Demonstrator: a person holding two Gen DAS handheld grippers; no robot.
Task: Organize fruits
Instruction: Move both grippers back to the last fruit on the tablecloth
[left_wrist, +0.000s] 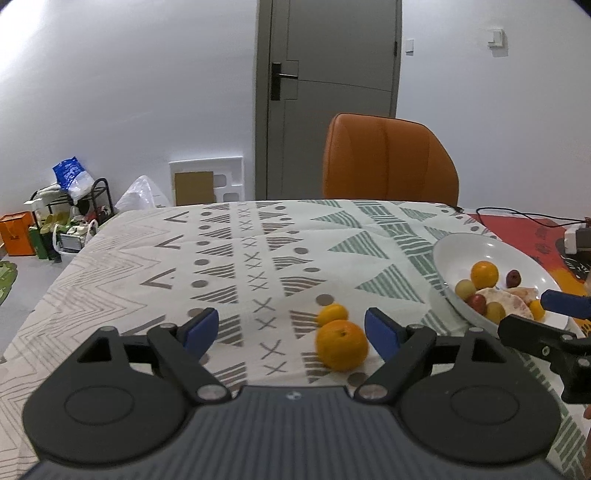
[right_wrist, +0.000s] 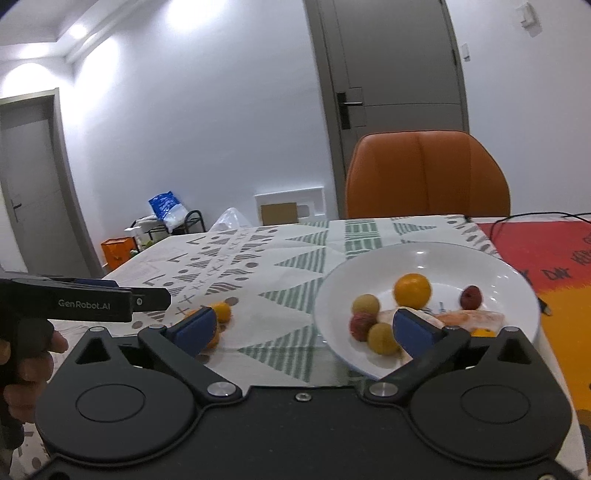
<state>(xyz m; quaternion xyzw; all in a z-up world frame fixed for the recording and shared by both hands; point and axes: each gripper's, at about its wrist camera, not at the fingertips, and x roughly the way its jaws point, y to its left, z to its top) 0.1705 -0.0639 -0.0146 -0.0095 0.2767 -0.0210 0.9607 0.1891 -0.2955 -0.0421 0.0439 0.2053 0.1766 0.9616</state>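
Note:
Two oranges lie on the patterned tablecloth: a large orange (left_wrist: 342, 344) and a smaller orange (left_wrist: 332, 314) just behind it. My left gripper (left_wrist: 291, 330) is open and empty, with the large orange between its blue pads, close to the right one. A white plate (left_wrist: 461, 247) at the right holds an orange (left_wrist: 484, 274), several small red and yellow fruits and peeled pieces. My right gripper (right_wrist: 304, 328) is open and empty above the plate's (right_wrist: 424, 254) near left rim. The smaller orange (right_wrist: 222, 312) shows beyond its left pad; the large one is mostly hidden.
An orange chair (left_wrist: 388, 158) stands behind the table's far edge. A red and orange mat (right_wrist: 546, 254) with a black cable (left_wrist: 524, 218) lies right of the plate. A door, shelves and bags stand by the wall behind.

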